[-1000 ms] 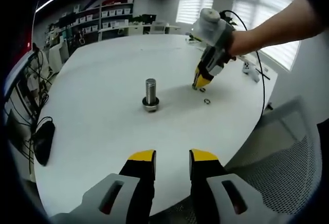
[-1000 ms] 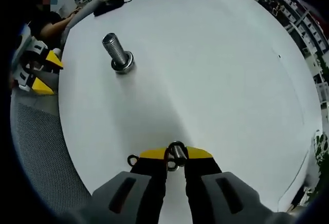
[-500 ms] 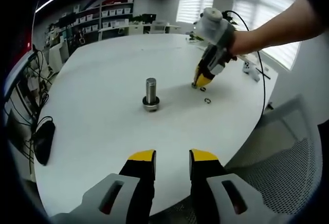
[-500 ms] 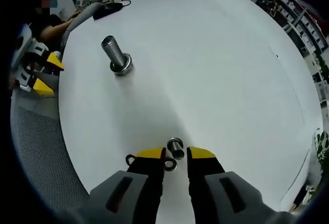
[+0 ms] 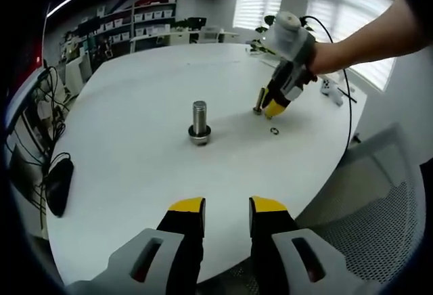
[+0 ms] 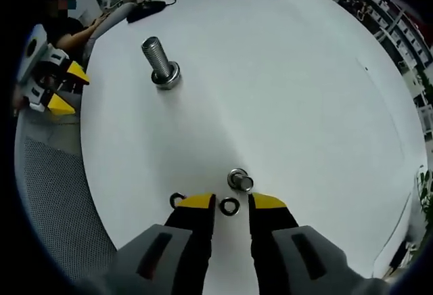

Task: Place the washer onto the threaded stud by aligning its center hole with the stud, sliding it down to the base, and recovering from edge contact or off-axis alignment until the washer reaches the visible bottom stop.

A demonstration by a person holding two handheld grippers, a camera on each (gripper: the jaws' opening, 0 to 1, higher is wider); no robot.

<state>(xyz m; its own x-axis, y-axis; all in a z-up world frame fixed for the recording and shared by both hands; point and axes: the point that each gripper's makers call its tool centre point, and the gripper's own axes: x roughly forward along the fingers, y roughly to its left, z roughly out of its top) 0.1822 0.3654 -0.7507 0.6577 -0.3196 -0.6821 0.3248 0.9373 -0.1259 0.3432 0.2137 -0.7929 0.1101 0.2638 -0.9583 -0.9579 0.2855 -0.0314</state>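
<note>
washer spot: flat on the white table [image 6: 304, 72], washer [image 6: 229, 206] sitting right in the gap between the right gripper [image 6: 232, 202] tips, basically dead centre
right claw: parted to a narrow gap, nothing clamped, hanging just over the tabletop
left claw: left gripper [image 5: 226, 206] parted about the same, holding nothing, parked at the near table edge, well apart from the parts
nearer hand: right one by a mile; seen from the left gripper view, right gripper [image 5: 269, 108] is tipped down right beside the washer [image 5: 274, 131]
key relation: threaded stud [image 6: 160, 63] lies ahead and off to the left of the right claw's line, well apart from the washer, so pickup comes first, then a carry across open table
stud axis: standing upright on its wide head, thread end up, so the hole has to come down along a vertical line; stud [image 5: 198, 123] reads straight up from the left side too
washer look: small dark thin ring, clear centre hole, lying flat, looks fiddly to pinch off a smooth top
neighbours: short metal piece [image 6: 238, 180] standing just ahead of the washer, second small ring [image 6: 176, 199] touching or nearly touching the outer side of the left jaw, can't tell which
bottom stop: something ring-like already around the stud base, too small to tell if washer or flange
</note>
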